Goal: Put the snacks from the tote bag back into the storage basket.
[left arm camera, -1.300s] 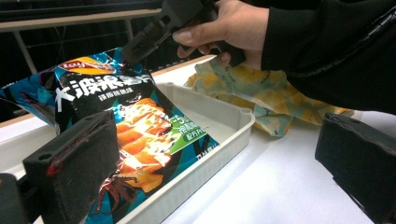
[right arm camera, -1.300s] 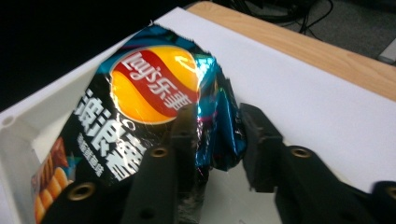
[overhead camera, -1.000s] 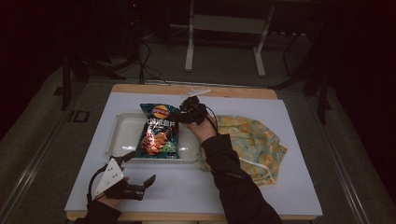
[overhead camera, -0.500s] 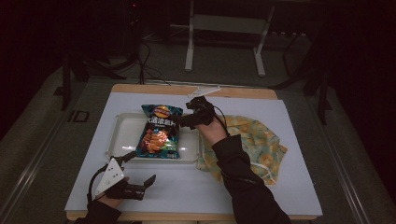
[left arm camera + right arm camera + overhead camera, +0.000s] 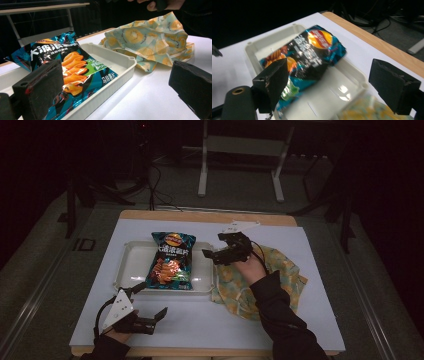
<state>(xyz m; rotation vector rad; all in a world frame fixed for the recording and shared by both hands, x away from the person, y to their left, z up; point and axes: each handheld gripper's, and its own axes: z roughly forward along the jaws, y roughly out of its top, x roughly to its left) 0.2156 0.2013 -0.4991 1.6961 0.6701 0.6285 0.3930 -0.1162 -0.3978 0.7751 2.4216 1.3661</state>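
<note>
A blue chip bag point(image 5: 171, 261) lies lengthwise in a white tray point(image 5: 132, 265). My right gripper point(image 5: 210, 256) hovers over the tray's right rim, just right of the bag, pointing left at it. Its jaws have just been opening and stand wide with nothing between them; in the right gripper view the bag point(image 5: 307, 55) lies beyond the open gripper point(image 5: 332, 72). My left gripper point(image 5: 159, 317) rests open near the table's front edge, below the tray. In the left gripper view the bag point(image 5: 67, 67) and tray rim point(image 5: 125, 66) lie ahead of that gripper point(image 5: 117, 82).
A crumpled cloth with a yellow lemon print point(image 5: 282, 280) lies right of the tray, under my right forearm. The white mat point(image 5: 200, 320) covers the wooden table, whose bare far edge point(image 5: 210, 215) shows. A metal stand point(image 5: 240, 165) is on the floor behind.
My right gripper has drawn back to the right and upward from the bag's top right corner, with its jaws opening wider. The bag stays in the tray. The left gripper has kept still.
</note>
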